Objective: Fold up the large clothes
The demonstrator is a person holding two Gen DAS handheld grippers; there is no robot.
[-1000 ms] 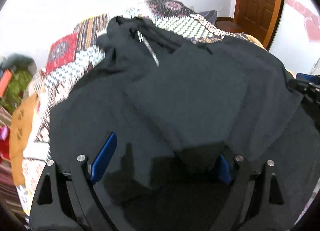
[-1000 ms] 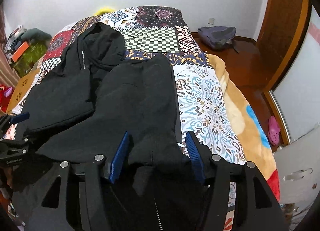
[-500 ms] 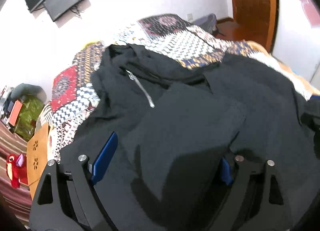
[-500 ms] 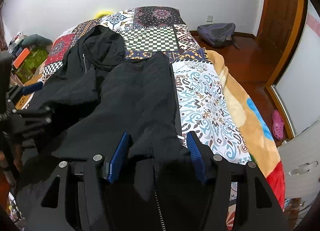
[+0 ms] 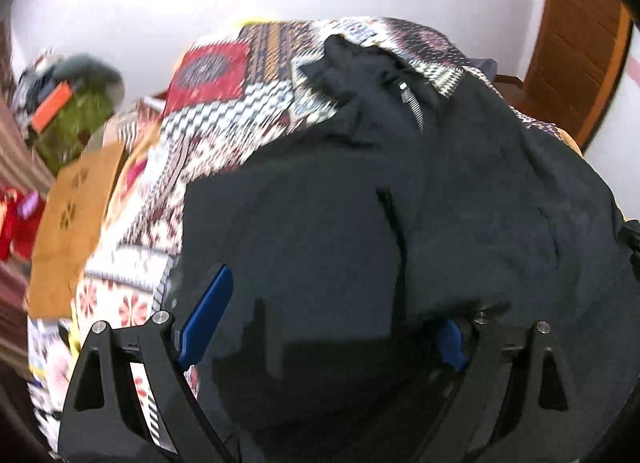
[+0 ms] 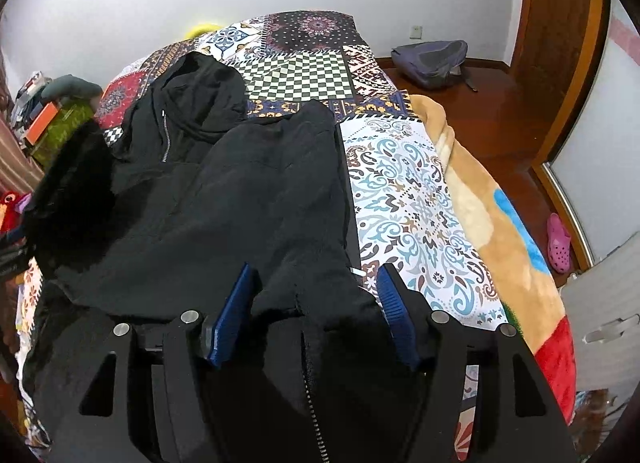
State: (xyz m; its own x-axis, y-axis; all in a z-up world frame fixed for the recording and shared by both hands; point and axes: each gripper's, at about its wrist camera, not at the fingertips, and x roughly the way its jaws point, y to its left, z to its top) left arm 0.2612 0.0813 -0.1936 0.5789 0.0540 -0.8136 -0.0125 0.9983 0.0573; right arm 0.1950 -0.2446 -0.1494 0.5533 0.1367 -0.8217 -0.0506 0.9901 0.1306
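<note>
A large black zip-up hooded jacket (image 6: 248, 191) lies on a patchwork bedspread (image 6: 412, 199), hood toward the far wall, with a sleeve folded across its front. It also fills the left wrist view (image 5: 400, 231). My right gripper (image 6: 316, 287) is open, its blue pads on either side of the jacket's near hem by the zipper. My left gripper (image 5: 332, 303) is open wide over the jacket's left side; black cloth drapes over its right pad (image 5: 450, 345).
A grey backpack (image 6: 432, 61) lies on the wooden floor by the far wall. A wooden door (image 5: 580, 35) stands at the right. Cluttered shelves (image 6: 44, 119) stand left of the bed. An orange blanket (image 6: 476, 199) hangs off the bed's right side.
The left gripper has swung left and tilted, showing more bedspread and the left edge of the jacket. The right gripper has hardly moved. Both stay open.
</note>
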